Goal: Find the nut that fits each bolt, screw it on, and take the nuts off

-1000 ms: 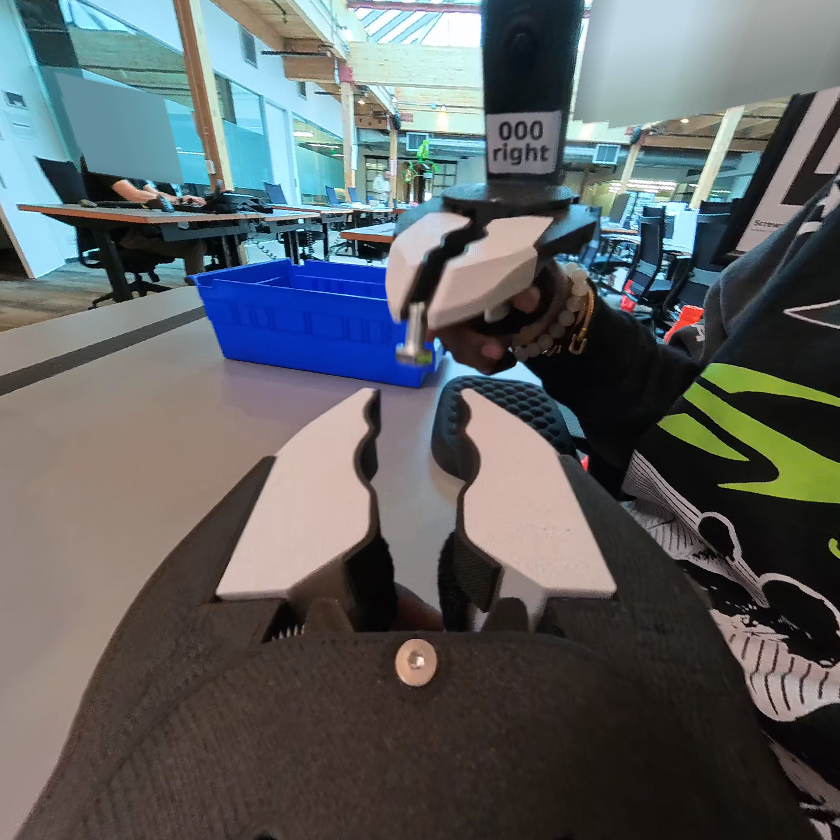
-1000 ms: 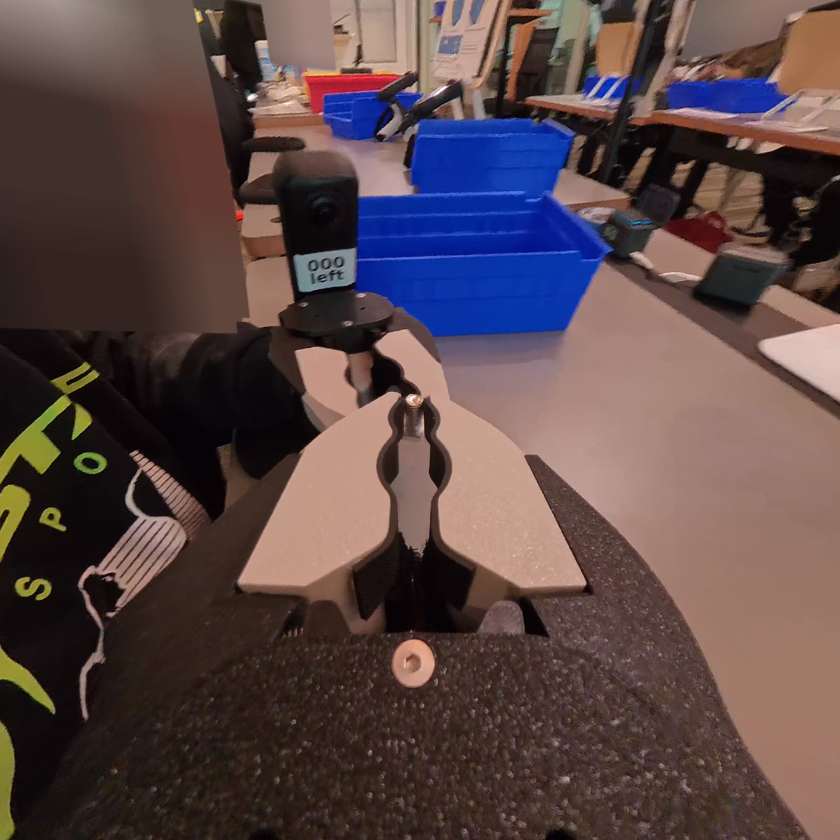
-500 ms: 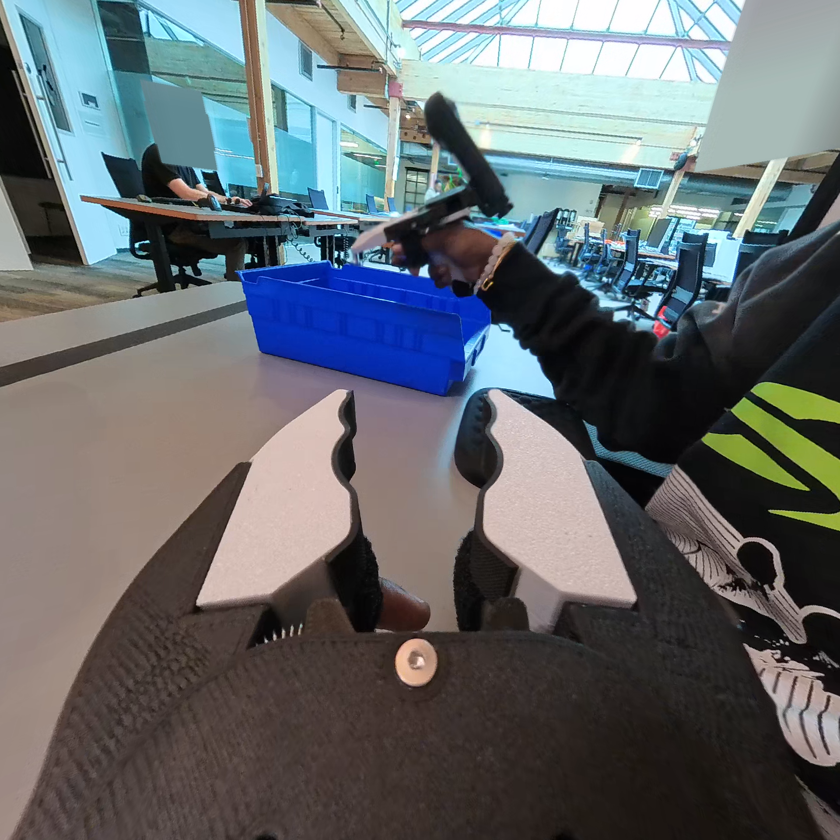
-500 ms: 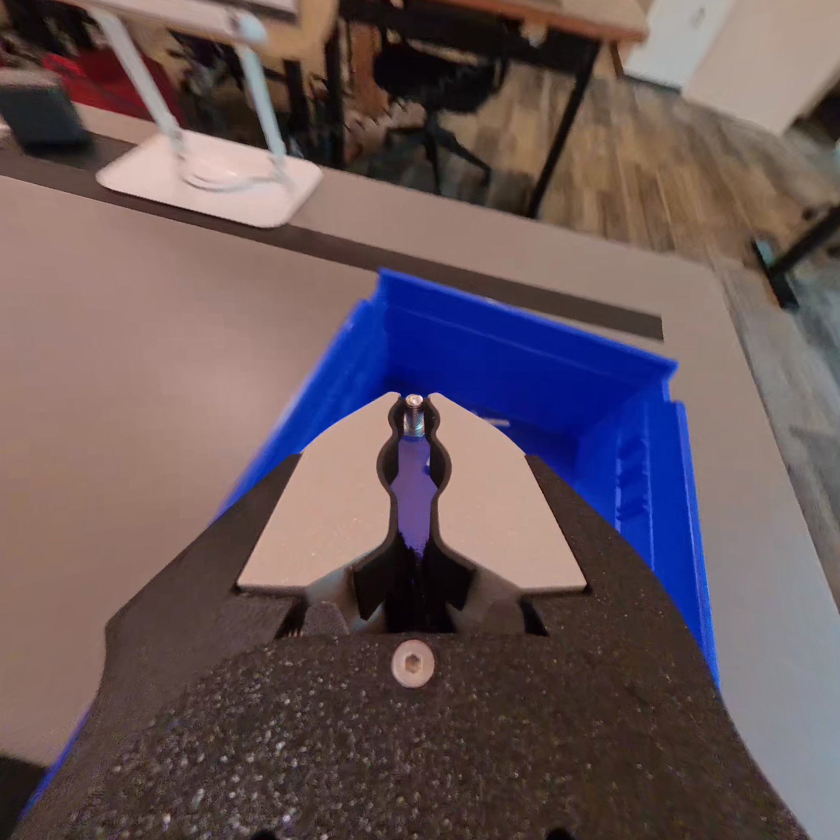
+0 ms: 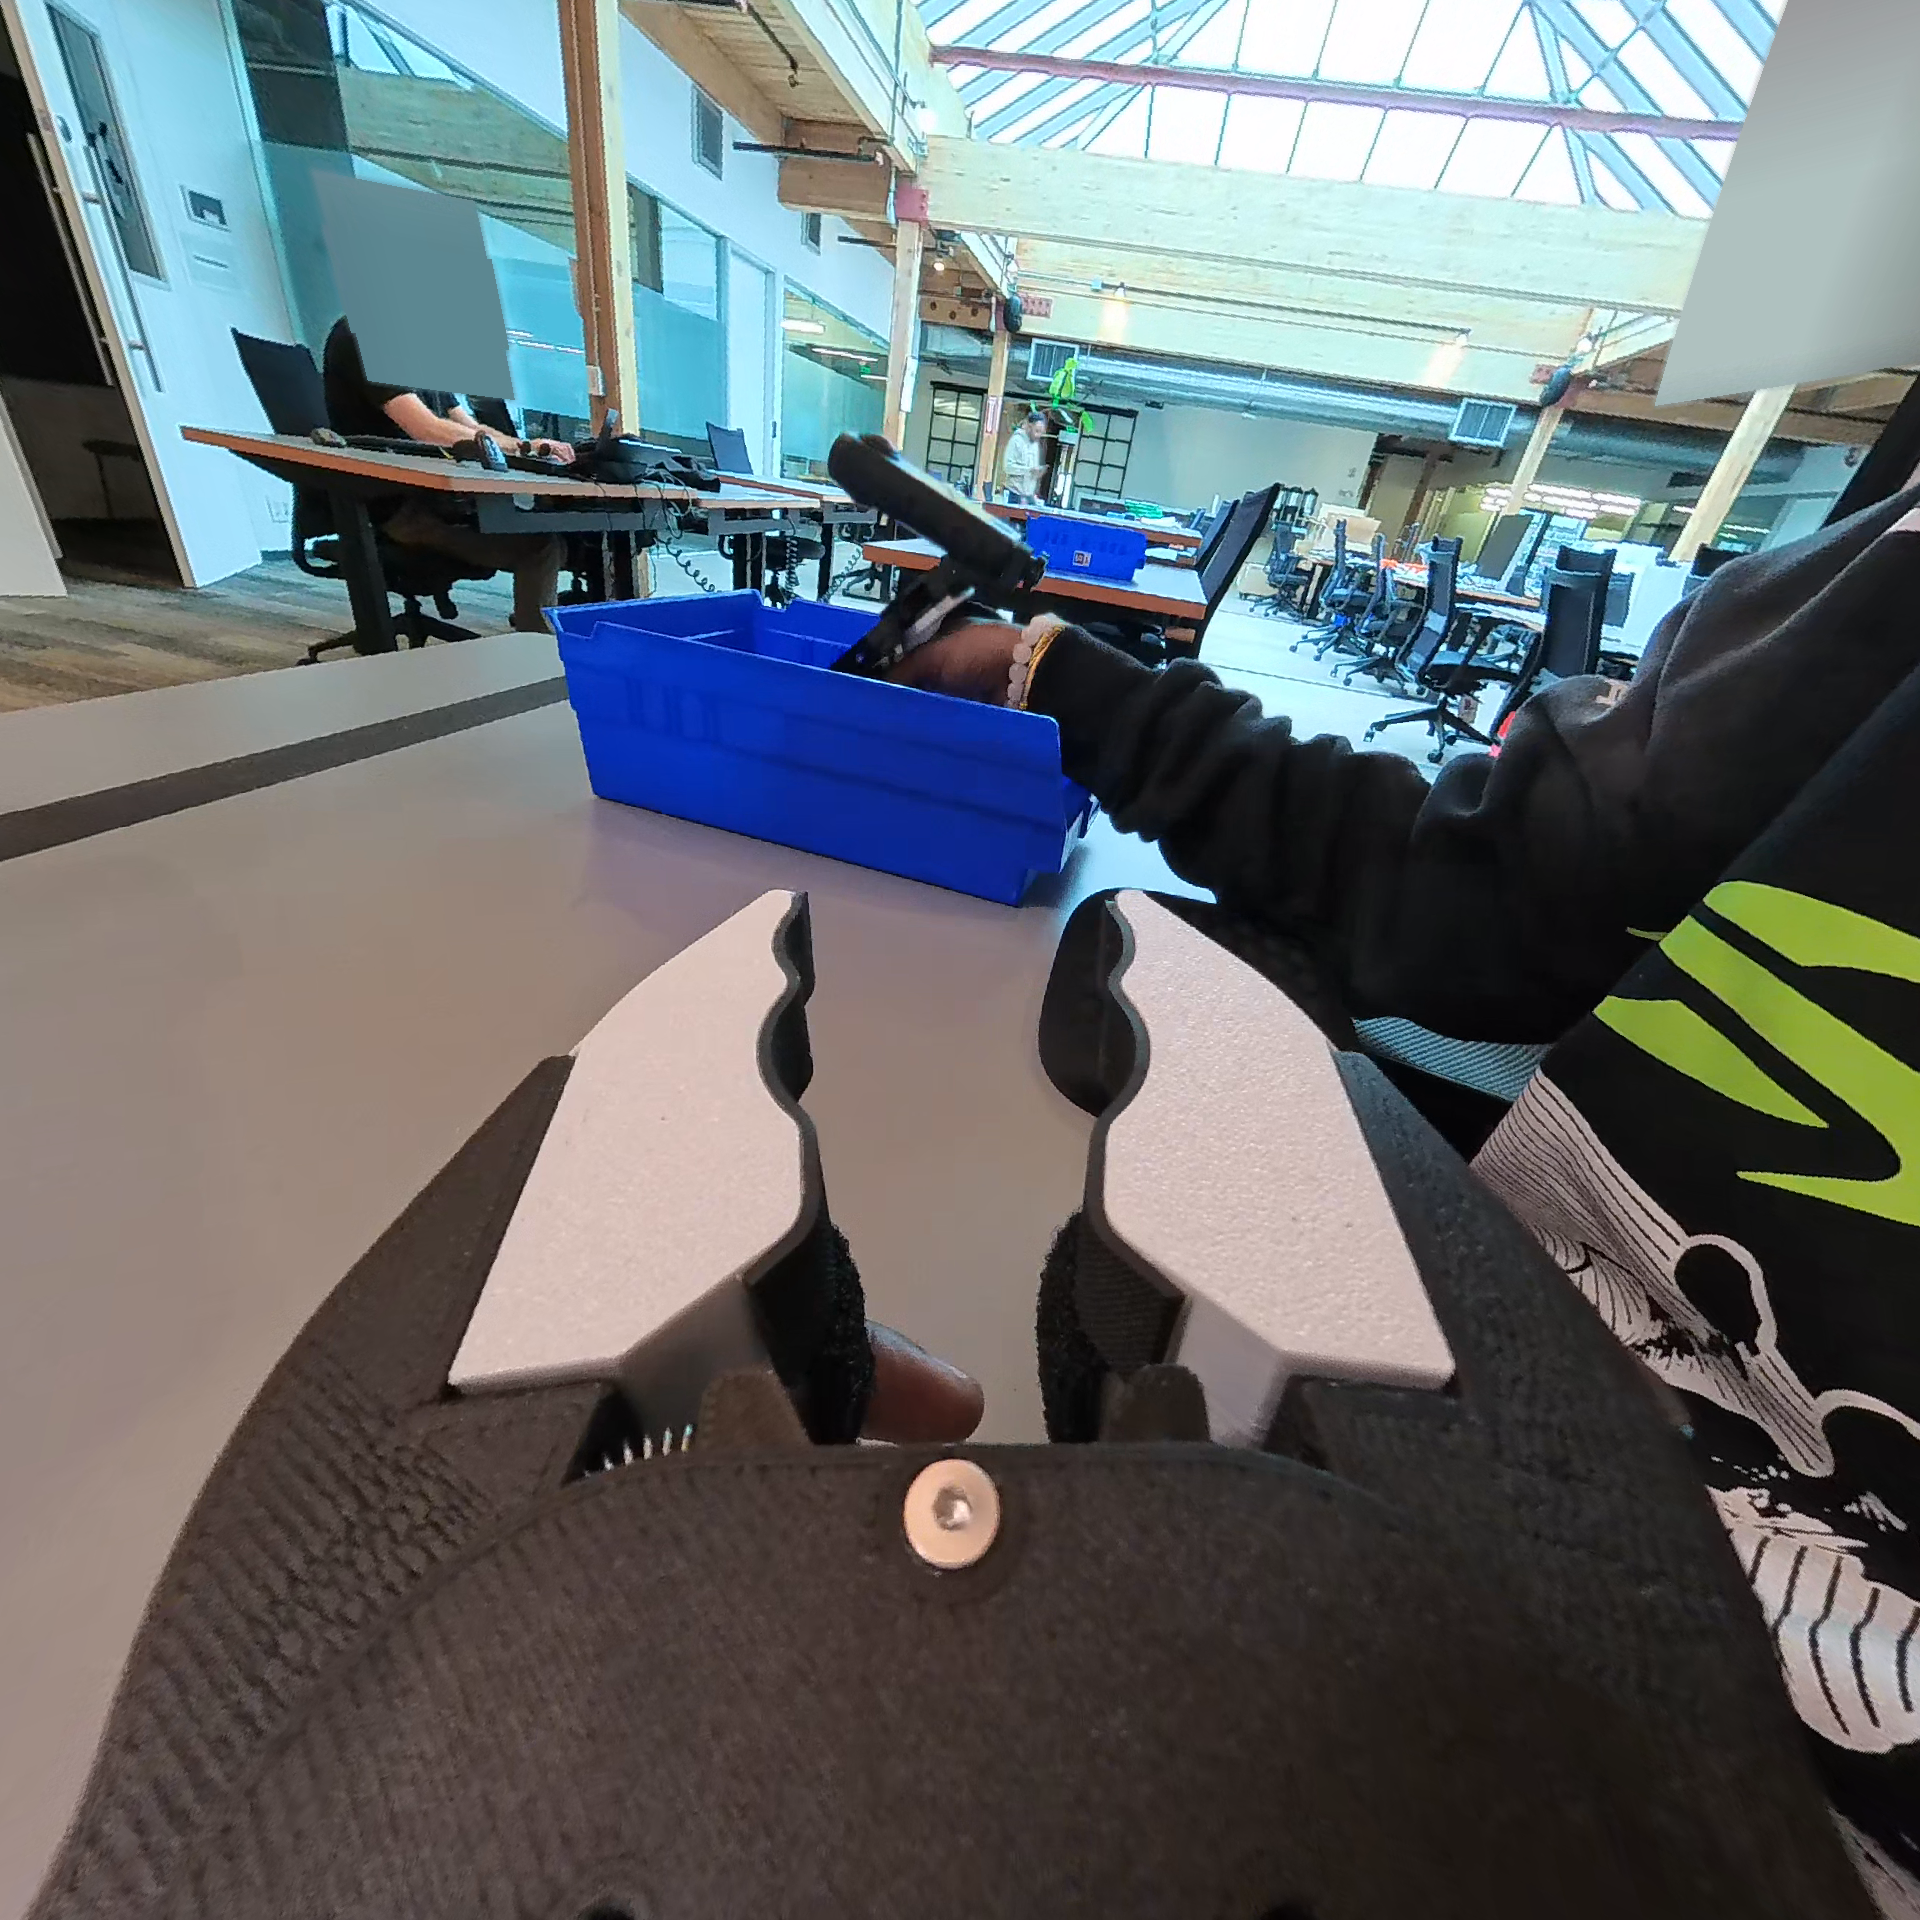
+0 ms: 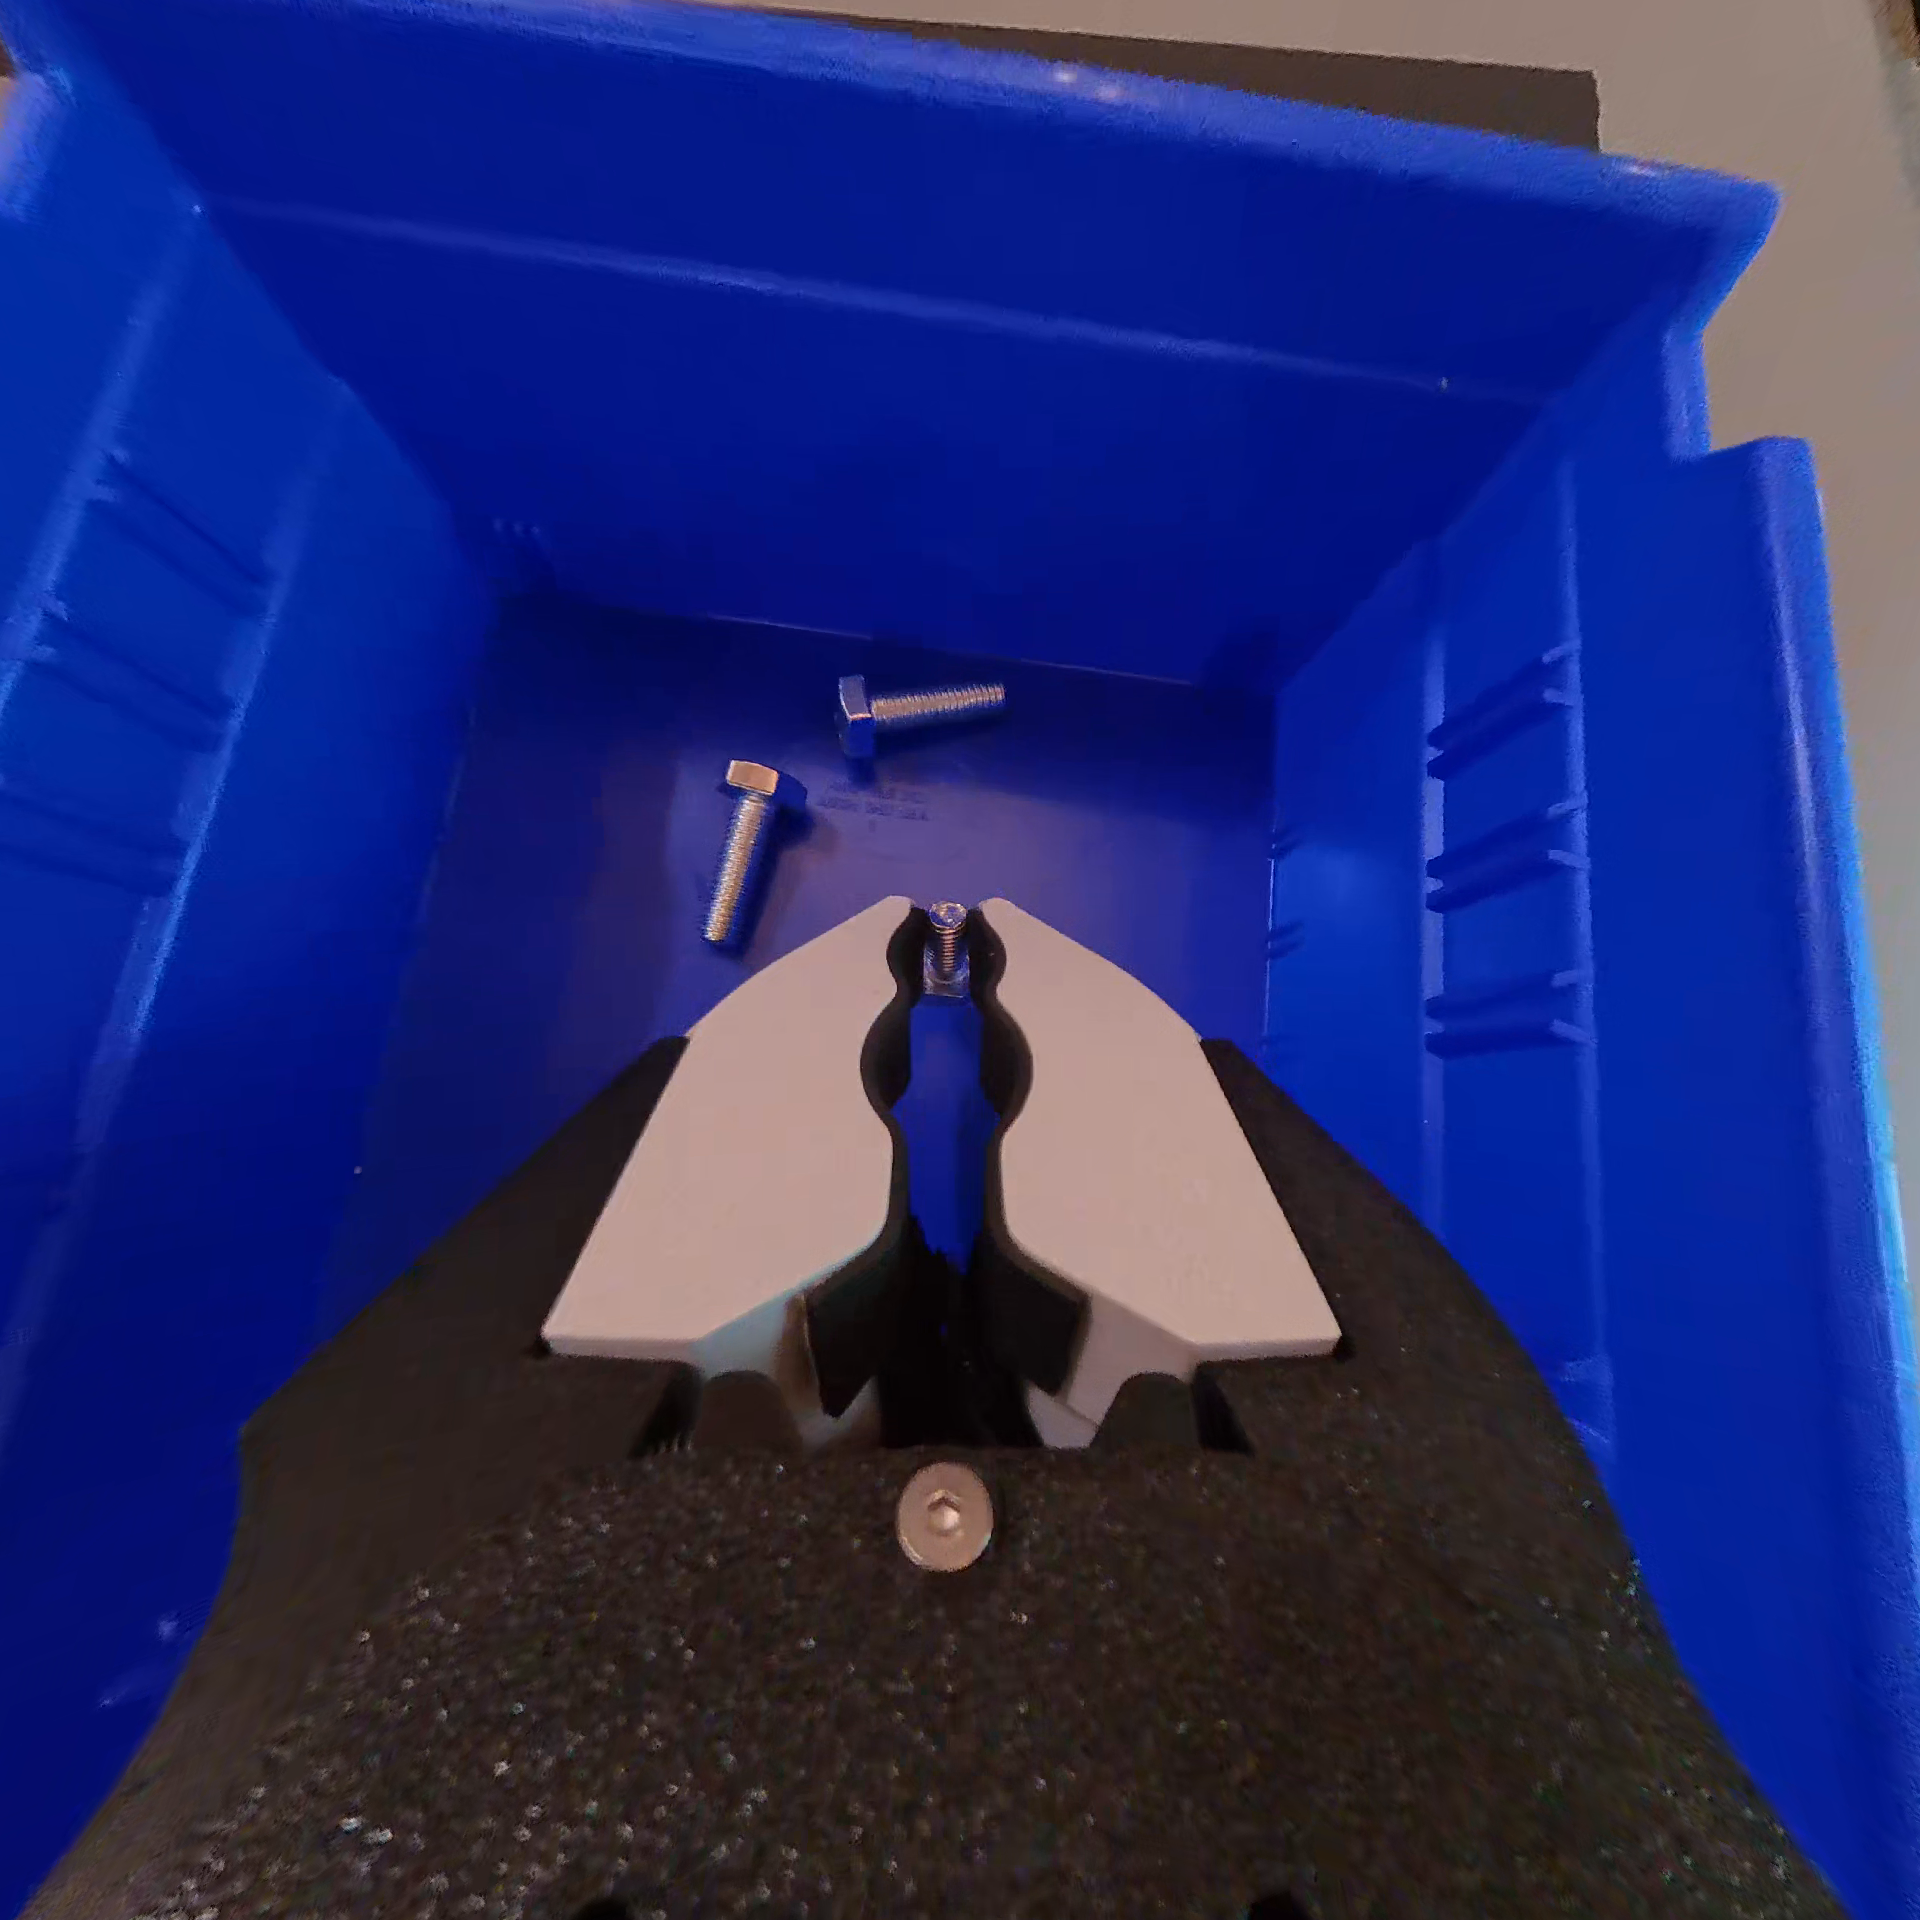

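Fingers (image 6: pixel 1049 997) of right gripper (image 6: pixel 948 920) pinch small bolt (image 6: pixel 945 951) over blue bin (image 6: pixel 727 436)

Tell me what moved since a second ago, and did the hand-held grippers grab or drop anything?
The right hand-held gripper swung away from the left one and dipped down into the blue bin, above two loose bolts. The left hand-held gripper opened wider, with nothing between its fingers. Nothing was grabbed or dropped. Staying the same: the right one's grip on its small bolt, and the bin on the table.
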{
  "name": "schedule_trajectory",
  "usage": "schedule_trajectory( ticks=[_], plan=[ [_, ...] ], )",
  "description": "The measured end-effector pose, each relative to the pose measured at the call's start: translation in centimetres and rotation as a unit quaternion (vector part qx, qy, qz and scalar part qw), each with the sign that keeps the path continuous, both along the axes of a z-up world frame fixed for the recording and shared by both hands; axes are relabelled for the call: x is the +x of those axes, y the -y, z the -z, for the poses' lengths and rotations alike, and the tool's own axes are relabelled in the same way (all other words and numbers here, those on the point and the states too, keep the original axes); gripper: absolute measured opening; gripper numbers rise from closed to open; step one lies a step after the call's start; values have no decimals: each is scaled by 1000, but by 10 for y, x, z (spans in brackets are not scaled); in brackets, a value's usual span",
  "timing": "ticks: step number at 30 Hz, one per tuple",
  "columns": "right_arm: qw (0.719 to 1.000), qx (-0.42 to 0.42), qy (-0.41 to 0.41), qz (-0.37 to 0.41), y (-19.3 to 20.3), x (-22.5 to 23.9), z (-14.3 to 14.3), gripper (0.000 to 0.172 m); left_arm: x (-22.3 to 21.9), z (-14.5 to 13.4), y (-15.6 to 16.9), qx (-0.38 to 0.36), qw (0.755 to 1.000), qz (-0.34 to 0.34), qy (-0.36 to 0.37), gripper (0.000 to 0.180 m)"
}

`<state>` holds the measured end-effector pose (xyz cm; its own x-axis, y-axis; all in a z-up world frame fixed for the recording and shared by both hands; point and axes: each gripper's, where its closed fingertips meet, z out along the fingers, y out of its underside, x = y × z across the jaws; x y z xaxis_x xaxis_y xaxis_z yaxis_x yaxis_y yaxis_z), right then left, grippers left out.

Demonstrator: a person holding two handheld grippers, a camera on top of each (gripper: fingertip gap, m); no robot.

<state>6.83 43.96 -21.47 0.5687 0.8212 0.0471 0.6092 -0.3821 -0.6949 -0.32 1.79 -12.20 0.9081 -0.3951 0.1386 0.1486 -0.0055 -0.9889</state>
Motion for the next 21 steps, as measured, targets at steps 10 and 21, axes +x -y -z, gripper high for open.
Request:
schedule_trajectory(
  ticks=[10,21],
  plan=[
    [1000,-6,2,5,2,4,4,13,0,0,0,0,1000,0,-3,53],
    [916,117,-344,-173,157,-19,-165,34,0,1,0,-2,1000,-3,-7,53]
  ],
)
